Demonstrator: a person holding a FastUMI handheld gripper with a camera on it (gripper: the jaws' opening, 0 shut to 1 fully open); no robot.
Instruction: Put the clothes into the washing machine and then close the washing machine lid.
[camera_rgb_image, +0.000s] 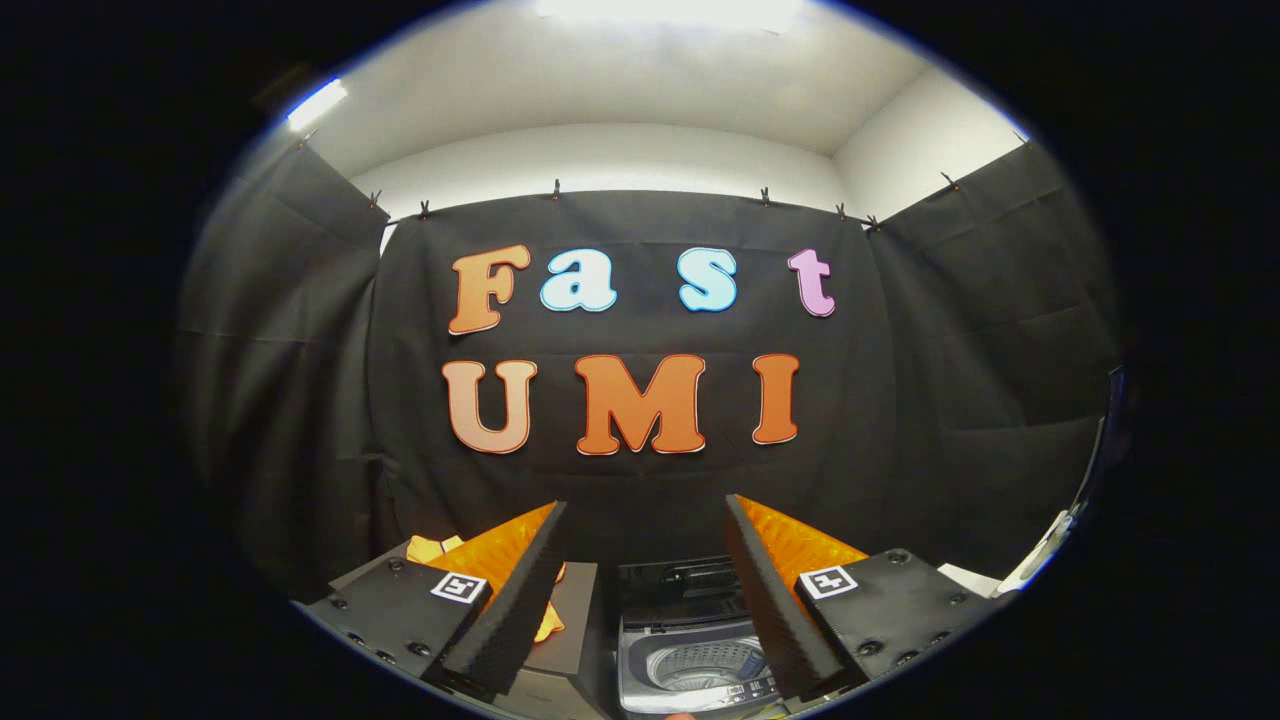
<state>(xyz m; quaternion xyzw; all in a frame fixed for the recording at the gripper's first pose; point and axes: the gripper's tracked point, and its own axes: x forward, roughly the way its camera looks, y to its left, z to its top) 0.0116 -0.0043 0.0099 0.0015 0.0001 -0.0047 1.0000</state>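
My gripper (645, 520) is held high and stands open, with nothing between its fingers. Far below, between the fingers and a little toward the right one, the small washing machine (690, 665) has its lid up, so the ribbed drum (712, 668) shows inside. The raised dark lid (680, 578) stands at the machine's back. To the left of the machine, partly behind the left finger, a yellow-orange piece of clothing (432, 549) lies on a grey surface (570, 620).
Black cloth walls close the booth at the back and on both sides, under a white ceiling with lights. A white object (1045, 545) pokes in at the far right, beyond the right finger.
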